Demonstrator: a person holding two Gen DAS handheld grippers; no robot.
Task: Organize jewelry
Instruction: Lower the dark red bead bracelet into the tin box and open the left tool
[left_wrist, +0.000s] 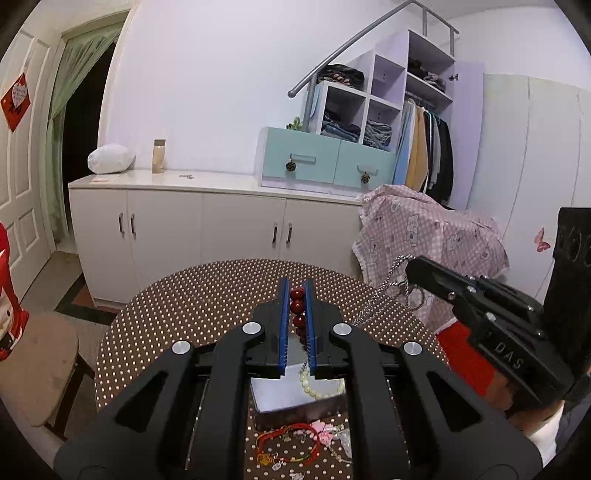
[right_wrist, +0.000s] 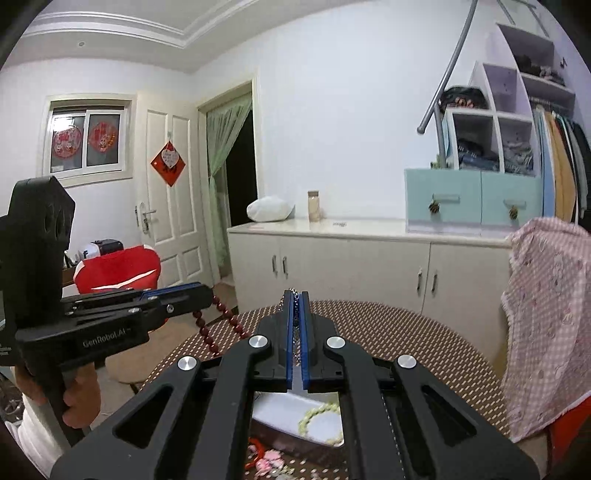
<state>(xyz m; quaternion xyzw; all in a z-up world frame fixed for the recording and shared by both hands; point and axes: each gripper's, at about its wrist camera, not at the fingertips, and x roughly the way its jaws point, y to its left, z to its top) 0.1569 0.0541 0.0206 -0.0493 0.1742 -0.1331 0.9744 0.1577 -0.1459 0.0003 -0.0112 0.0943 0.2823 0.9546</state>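
Gripping red beads (left_wrist: 297, 310), left jaws closed; right jaws pinch silver chain (left_wrist: 391, 284).

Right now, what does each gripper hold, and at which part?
The left gripper pinches a strand of dark red beads; its loop hangs below. The right gripper pinches a silver chain along its length.

At the lower left of your right wrist view, the side of the left gripper (right_wrist: 207, 295) reads "GenRobot.AI". At the lower right of your left wrist view, the right gripper (left_wrist: 410, 271) body shows "DAS". The red door hanging (right_wrist: 168, 162) carries unreadable characters.
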